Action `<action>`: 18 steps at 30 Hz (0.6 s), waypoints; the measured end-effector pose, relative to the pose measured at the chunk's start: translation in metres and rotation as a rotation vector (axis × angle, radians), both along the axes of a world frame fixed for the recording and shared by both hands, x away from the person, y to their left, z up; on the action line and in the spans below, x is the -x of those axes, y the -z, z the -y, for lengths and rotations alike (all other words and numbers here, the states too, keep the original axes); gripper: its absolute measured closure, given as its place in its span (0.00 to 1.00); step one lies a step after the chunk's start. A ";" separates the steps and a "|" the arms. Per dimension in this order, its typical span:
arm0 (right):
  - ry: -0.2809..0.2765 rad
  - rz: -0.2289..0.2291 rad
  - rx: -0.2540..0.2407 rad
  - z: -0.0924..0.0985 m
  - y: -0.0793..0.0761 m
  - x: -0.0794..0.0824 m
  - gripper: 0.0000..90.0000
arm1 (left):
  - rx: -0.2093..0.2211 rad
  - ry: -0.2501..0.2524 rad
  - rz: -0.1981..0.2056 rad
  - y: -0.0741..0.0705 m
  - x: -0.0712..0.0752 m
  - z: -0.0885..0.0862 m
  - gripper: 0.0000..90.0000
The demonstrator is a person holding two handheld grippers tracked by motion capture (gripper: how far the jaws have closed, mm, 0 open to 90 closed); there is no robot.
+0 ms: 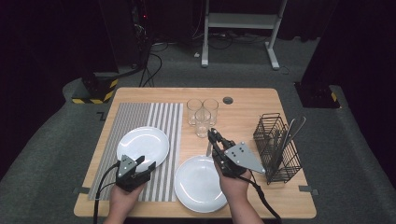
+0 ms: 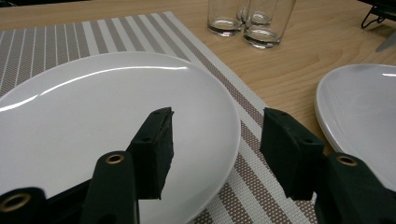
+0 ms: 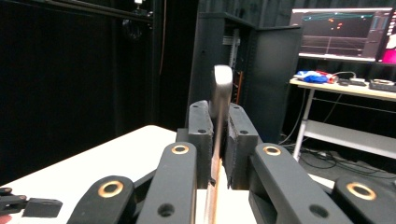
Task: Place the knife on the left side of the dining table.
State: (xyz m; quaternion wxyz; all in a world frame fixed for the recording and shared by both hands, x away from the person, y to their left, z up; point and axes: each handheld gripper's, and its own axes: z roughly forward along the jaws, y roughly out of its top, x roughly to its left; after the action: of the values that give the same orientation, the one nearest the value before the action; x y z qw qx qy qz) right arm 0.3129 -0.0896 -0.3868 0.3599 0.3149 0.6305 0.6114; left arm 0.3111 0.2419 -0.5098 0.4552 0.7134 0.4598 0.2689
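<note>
Wooden table (image 1: 261,100): bore all items. Striped placemat (image 1: 140,116): beneath left plate (image 2: 93,102). Left gripper (image 2: 215,154): jaws apart, straddling that plate's near rim. Right gripper (image 3: 218,140): jaws clamped on upright metal utensil handle (image 3: 221,88), above second plate (image 1: 198,184).

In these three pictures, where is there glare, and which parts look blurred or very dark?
High view: the table is lit, the surroundings nearly black. Left gripper view: bright streaks of glare on the near plate; the glasses slightly soft. Right gripper view: the metal utensil between the jaws is blurred, and a monitor glows behind.
</note>
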 end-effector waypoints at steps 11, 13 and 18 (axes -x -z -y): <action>-0.058 -0.013 -0.003 -0.022 0.003 0.003 0.92 | 0.016 -0.001 0.014 -0.005 0.001 -0.003 0.45; -0.068 -0.015 -0.004 -0.026 0.003 0.003 0.92 | 0.022 0.001 0.010 -0.005 0.001 -0.004 0.44; -0.087 -0.018 -0.004 -0.033 0.003 0.004 0.92 | 0.028 -0.001 0.013 -0.006 0.001 -0.005 0.43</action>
State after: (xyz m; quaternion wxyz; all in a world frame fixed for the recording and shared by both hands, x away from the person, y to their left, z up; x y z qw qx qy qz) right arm 0.3091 -0.0570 -0.3894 0.3264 0.2934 0.6457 0.6249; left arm 0.3098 0.2468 -0.5038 0.4678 0.7051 0.4611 0.2674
